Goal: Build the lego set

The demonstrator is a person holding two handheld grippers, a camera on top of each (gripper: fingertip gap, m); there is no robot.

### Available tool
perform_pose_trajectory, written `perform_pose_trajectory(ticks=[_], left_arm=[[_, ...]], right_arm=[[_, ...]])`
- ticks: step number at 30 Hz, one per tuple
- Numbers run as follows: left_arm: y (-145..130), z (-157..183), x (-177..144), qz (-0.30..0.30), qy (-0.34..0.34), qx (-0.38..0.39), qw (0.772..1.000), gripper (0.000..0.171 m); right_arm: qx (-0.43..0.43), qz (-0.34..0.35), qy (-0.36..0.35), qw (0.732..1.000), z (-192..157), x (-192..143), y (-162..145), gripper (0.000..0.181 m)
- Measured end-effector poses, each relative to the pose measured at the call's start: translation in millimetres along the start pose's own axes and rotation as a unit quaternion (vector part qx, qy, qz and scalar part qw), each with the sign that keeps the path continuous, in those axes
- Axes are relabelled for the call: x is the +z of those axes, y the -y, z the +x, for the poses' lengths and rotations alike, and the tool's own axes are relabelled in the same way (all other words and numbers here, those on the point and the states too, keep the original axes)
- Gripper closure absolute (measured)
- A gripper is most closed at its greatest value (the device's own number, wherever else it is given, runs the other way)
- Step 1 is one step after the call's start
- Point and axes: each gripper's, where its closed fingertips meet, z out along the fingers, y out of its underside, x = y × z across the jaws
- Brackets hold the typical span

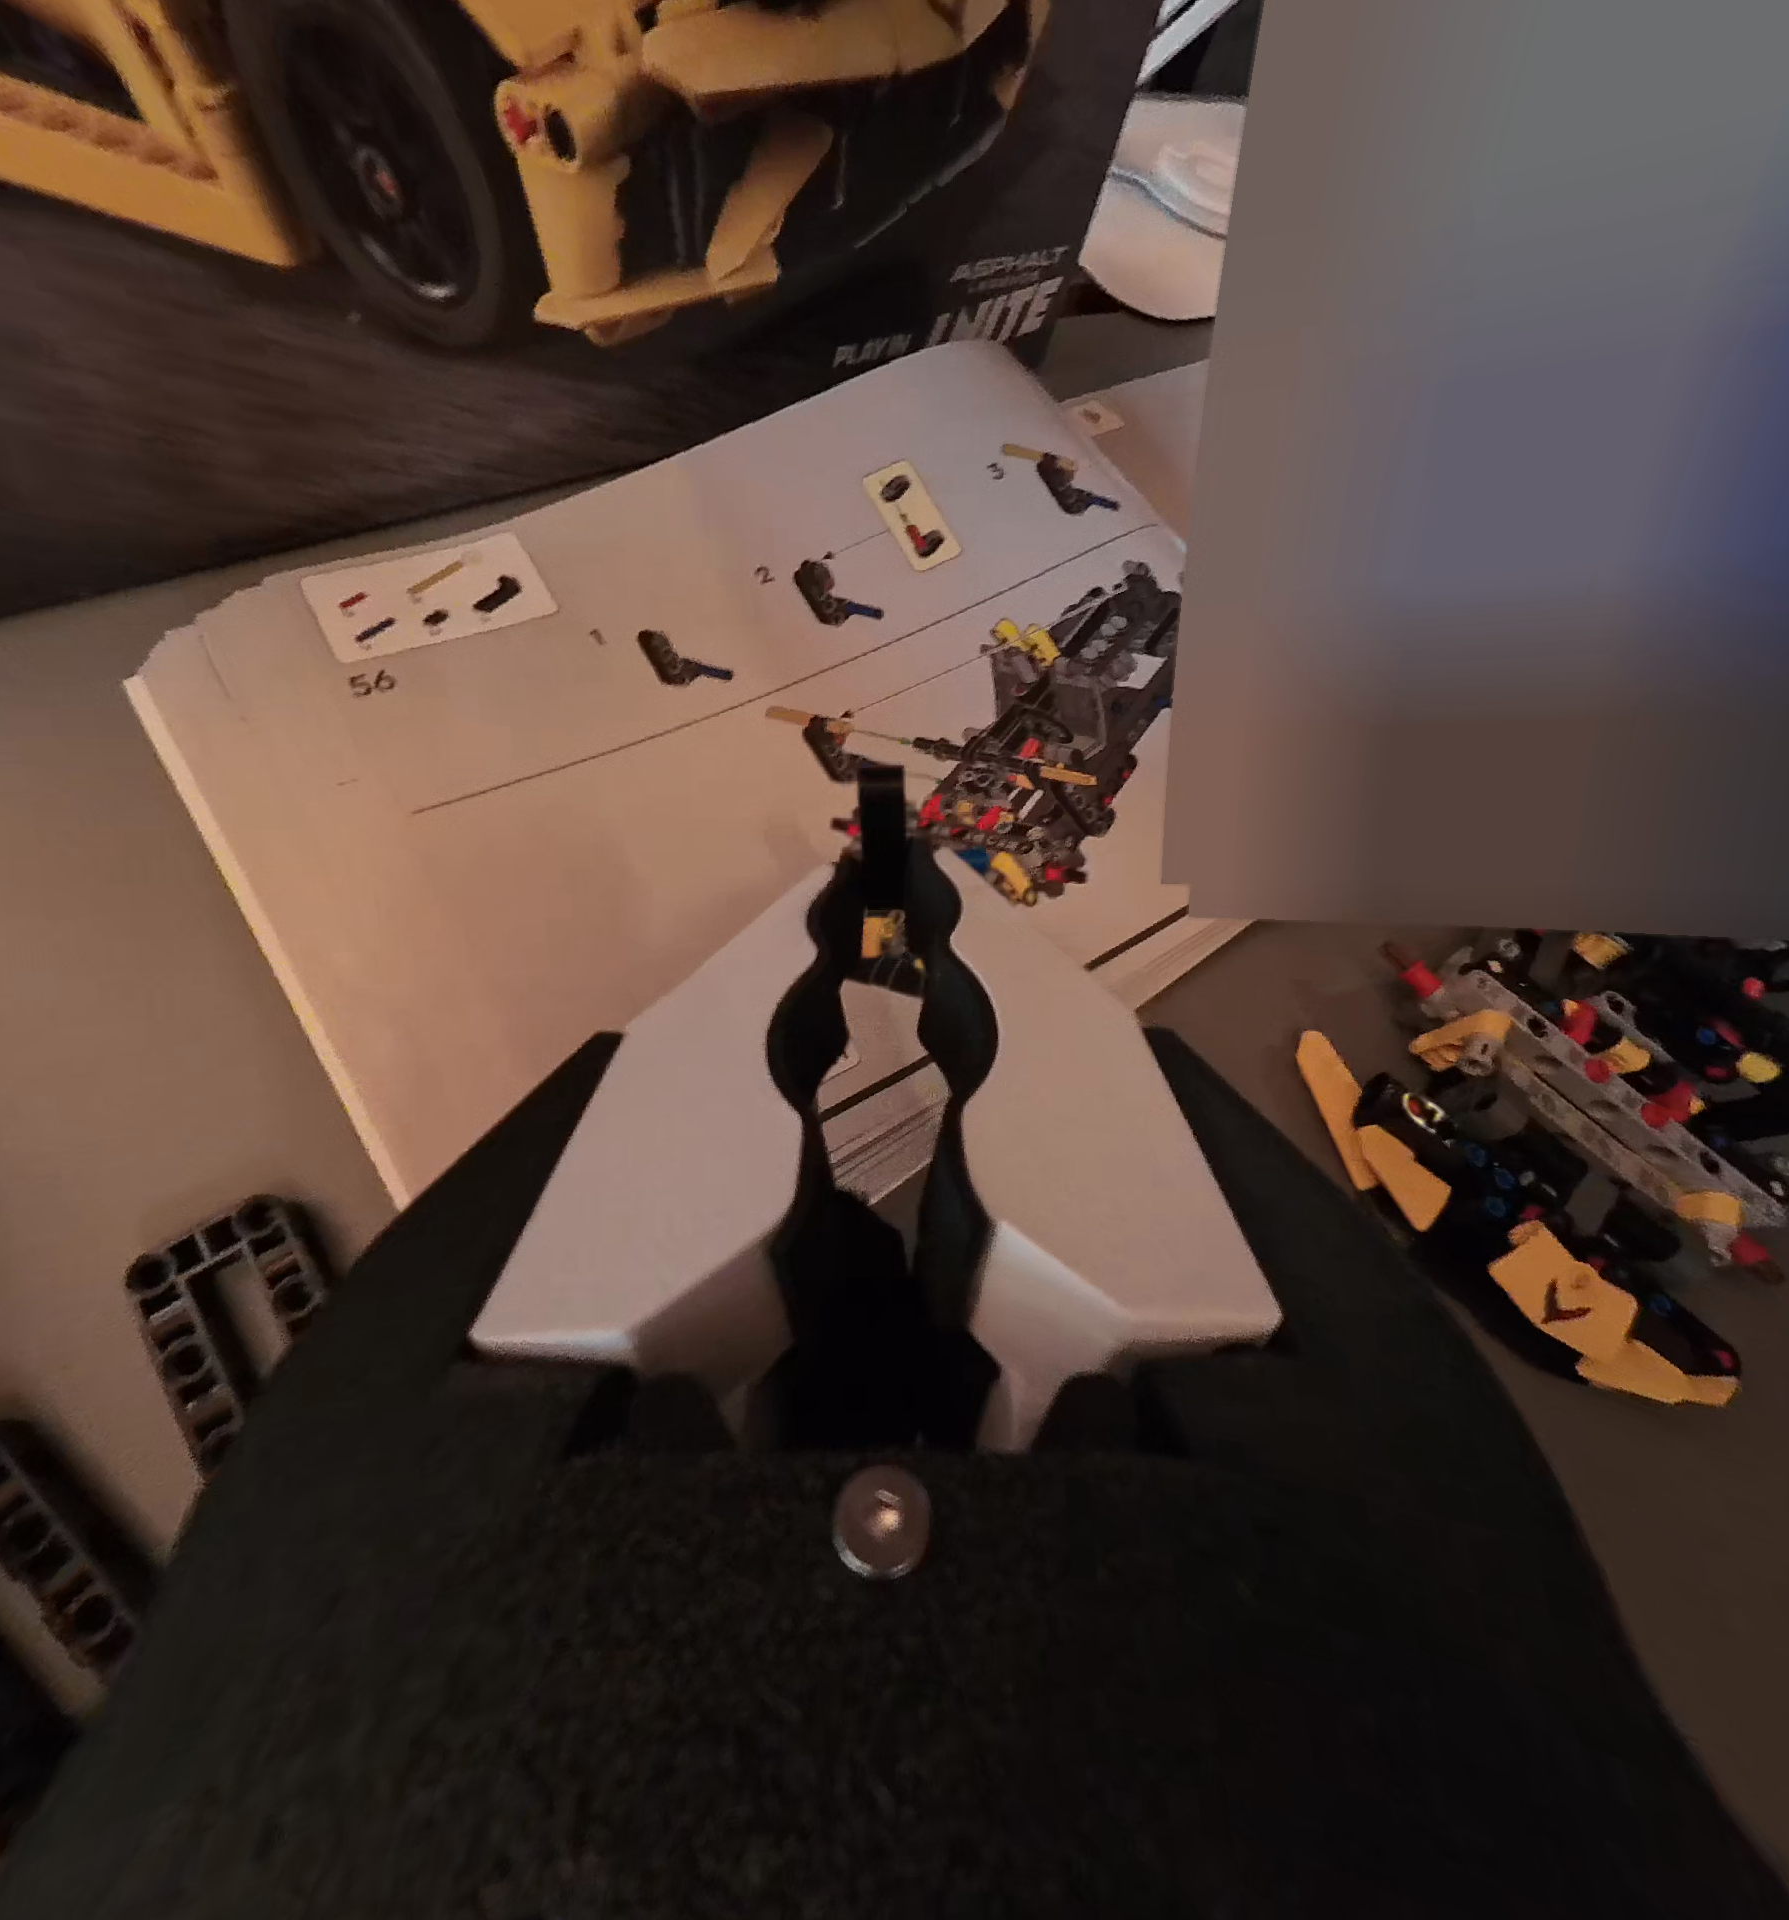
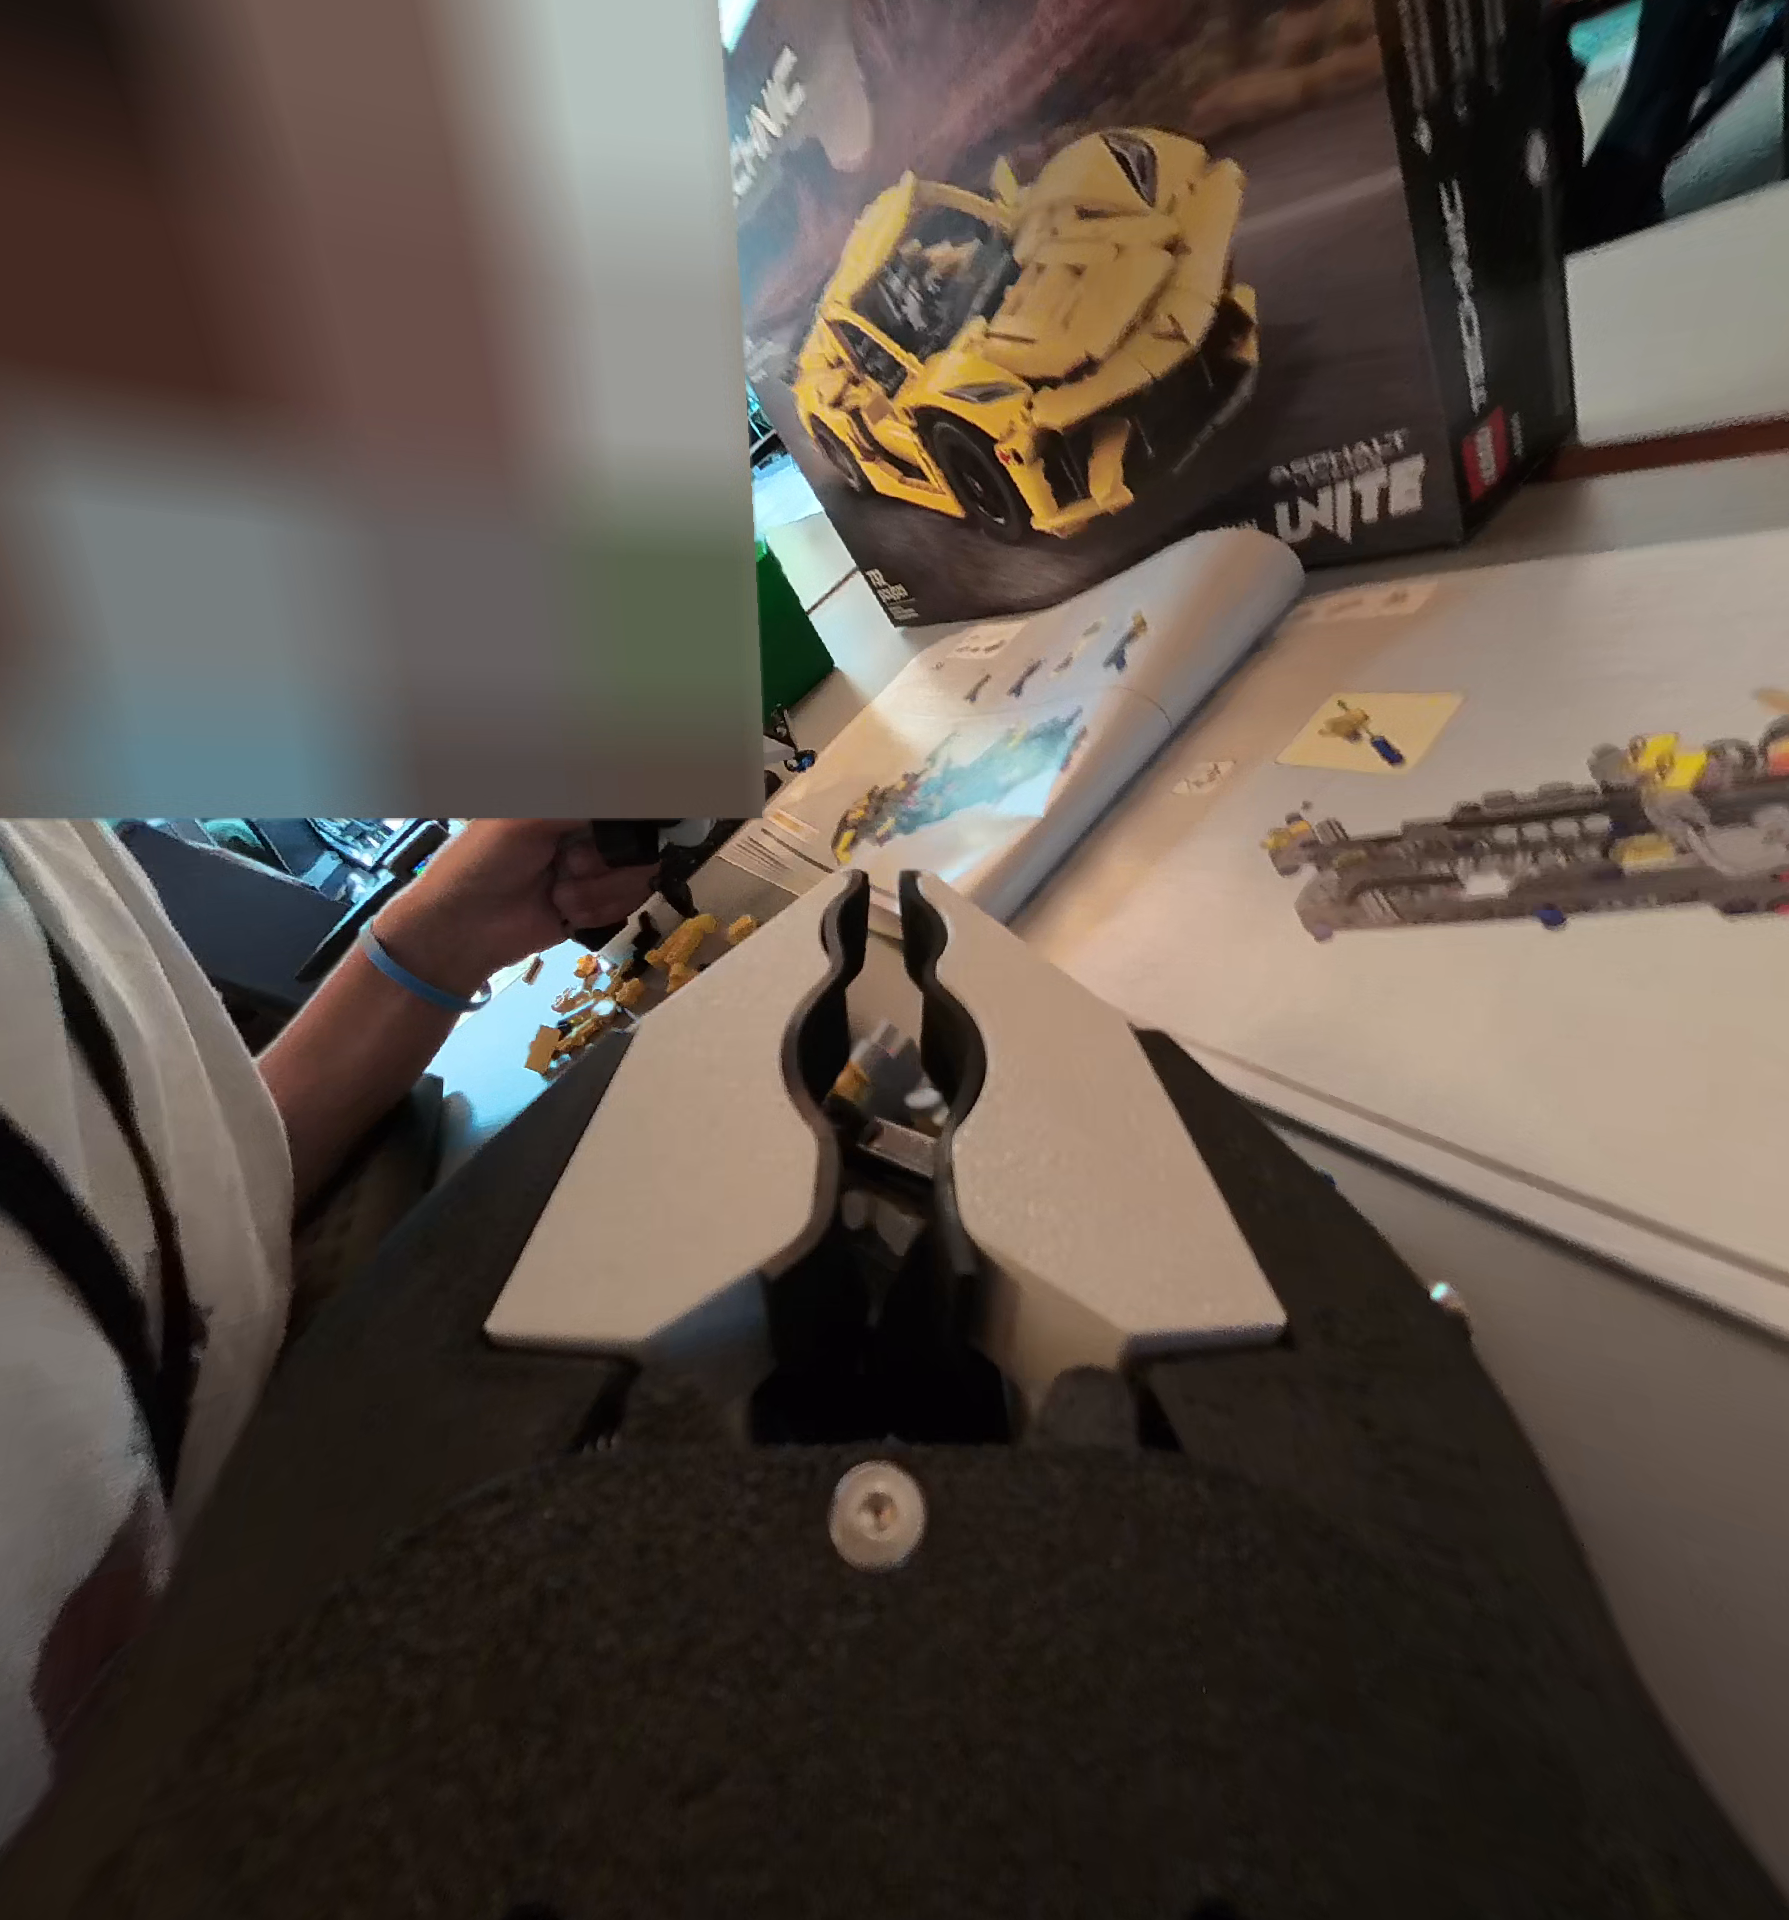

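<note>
Dim, warm-tinted in the left wrist view; brighter and cooler in the right. Soft all over with motion blur, worst on the box (image 1: 516,177) art. Wide-angle bending toward edges. Instruction booklet (image 2: 983,769) page faintly glared.

A hobby desk, seemingly indoors at home or office: grey tabletop (image 1: 59,831) carrying a set box (image 2: 1129,312), open instruction booklet (image 1: 557,831), loose bricks (image 2: 609,997).

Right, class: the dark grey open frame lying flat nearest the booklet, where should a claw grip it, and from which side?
Probably one long side rail of the dark grey frame, from above: one finger drops into its open middle, the other outside. It lies flat on the table, so a sideways approach finds little edge.
</note>
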Motion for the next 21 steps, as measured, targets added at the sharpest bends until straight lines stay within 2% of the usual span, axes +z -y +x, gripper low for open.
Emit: perform_pose_trajectory(ticks=[8,12,14,15,18,21], left_arm=[[28.5,44.6,-17.5,0.061,-0.064,0.075,0.993,0.167],[27.3,103.5,-33.9,0.067,-0.174,0.135,0.973,0.167],[12.9,156.8,-49.3,0.043,-0.279,0.152,0.947,0.167],[6.6,180.1,-54.4,0.039,-0.304,0.166,0.937,0.167],[-31.5,236.3,-58.2,-0.011,-0.331,0.223,0.917,0.166],[-71.5,263.9,-47.6,-0.05,-0.315,0.247,0.915,0.166]], right_arm=[[-0.079,0.008,0.018,0.997,-40.4,-2.4,15.3,0.176],[-0.138,-0.004,0.021,0.99,-57.1,-3.6,15.3,0.175],[-0.167,-0.02,0.019,0.986,-62.1,-3.4,11.9,0.171],[-0.181,-0.028,0.018,0.983,-65.0,-4.8,9.9,0.17],[-0.222,-0.076,0.023,0.972,-72.6,-14.3,-8.1,0.165],[-0.244,-0.188,0.033,0.951,-75.7,-37.1,-58.7,0.166]])
